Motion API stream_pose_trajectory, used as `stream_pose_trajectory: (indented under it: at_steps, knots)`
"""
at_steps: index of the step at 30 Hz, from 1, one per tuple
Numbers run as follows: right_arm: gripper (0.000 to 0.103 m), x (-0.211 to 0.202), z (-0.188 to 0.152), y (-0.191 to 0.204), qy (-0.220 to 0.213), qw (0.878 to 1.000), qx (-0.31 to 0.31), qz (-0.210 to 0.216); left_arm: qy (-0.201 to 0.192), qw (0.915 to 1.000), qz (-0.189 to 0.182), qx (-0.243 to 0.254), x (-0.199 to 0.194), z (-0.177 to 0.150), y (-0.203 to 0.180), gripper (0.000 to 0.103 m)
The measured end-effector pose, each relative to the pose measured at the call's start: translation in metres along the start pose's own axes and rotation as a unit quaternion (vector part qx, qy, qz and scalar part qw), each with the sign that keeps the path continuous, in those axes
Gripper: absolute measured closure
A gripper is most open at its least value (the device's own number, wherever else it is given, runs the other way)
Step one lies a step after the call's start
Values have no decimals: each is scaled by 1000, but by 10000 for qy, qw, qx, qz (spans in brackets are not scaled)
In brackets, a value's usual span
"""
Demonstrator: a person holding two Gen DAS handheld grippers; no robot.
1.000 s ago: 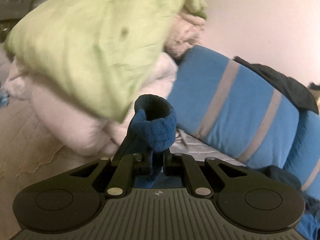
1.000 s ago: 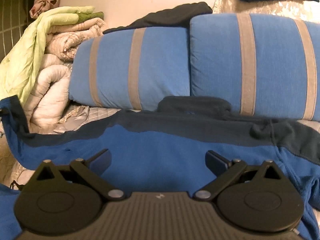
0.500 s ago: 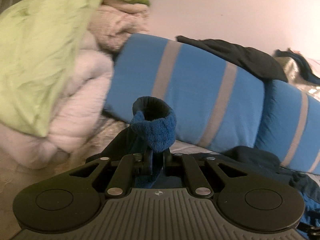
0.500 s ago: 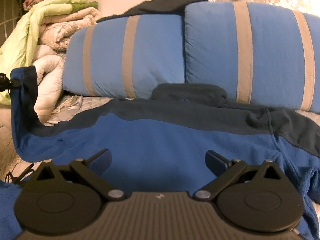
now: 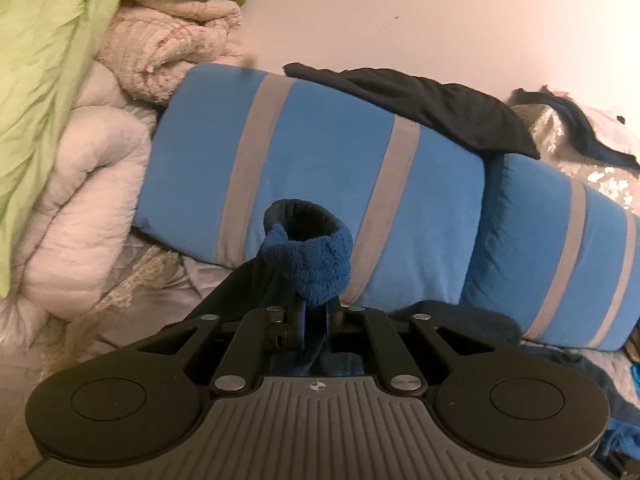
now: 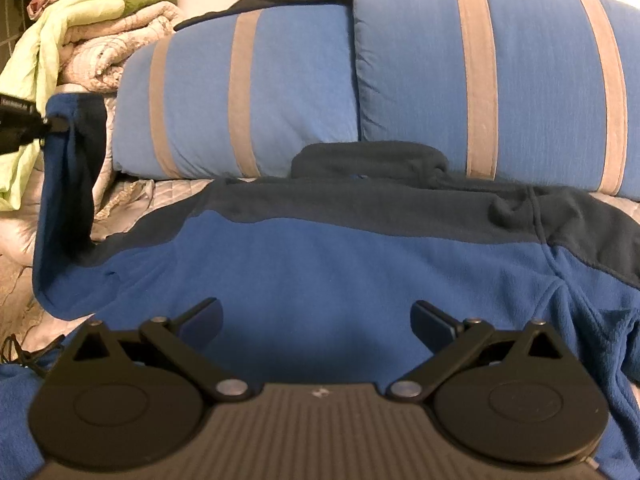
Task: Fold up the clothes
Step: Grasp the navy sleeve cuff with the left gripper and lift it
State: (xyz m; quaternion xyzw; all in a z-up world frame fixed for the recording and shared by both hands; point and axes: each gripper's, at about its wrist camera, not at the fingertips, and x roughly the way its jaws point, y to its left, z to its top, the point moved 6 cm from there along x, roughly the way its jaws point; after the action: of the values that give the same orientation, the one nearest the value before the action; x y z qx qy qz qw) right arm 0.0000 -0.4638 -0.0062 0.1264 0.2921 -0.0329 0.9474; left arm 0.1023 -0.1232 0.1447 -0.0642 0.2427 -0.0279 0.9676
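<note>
A blue fleece jacket (image 6: 320, 264) with a dark navy yoke and collar lies spread on the bed, its collar toward the pillows. My left gripper (image 5: 316, 316) is shut on the jacket's sleeve cuff (image 5: 308, 264), which curls up above the fingers. In the right wrist view the same left gripper (image 6: 54, 124) shows at the left edge, holding the sleeve (image 6: 68, 184) up so that it hangs clear of the bed. My right gripper (image 6: 316, 316) stands open just above the jacket's blue body, with nothing between its fingers.
Two blue pillows with grey stripes (image 6: 248, 92) (image 6: 500, 80) lean against the wall behind the jacket. A dark garment (image 5: 432, 104) lies over the left pillow. A pile of pale quilts (image 5: 80, 184) under a green blanket (image 5: 40, 60) stands at the left.
My left gripper has carried the cuff rightwards, away from the quilt pile and in front of the striped pillow, lifting the sleeve. The right gripper has barely moved.
</note>
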Motion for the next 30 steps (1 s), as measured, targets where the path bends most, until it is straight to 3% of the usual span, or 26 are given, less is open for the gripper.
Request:
stream_pose_trajectory:
  at_steps: [6,12,19,25,30]
  knots:
    - [0,2,0,-2,43,9999,88,-33,3,9998,-185,52,8,12,-24,95]
    - [0,2,0,-6,56,9998,194,-68,34,9987,-300,412,16,20,-52,95]
    - [0,5,1,-9,63,9992,379,-90,82,9881,-578,1421,26,17,-94,95]
    - [0,3,1,-12,59,9987,515,2,-273,9818,-803,1701,19,8,-121,95]
    - [0,4,0,-11,105,9989,450,22,-171,9813,-874,1704,22,-1,-136,95]
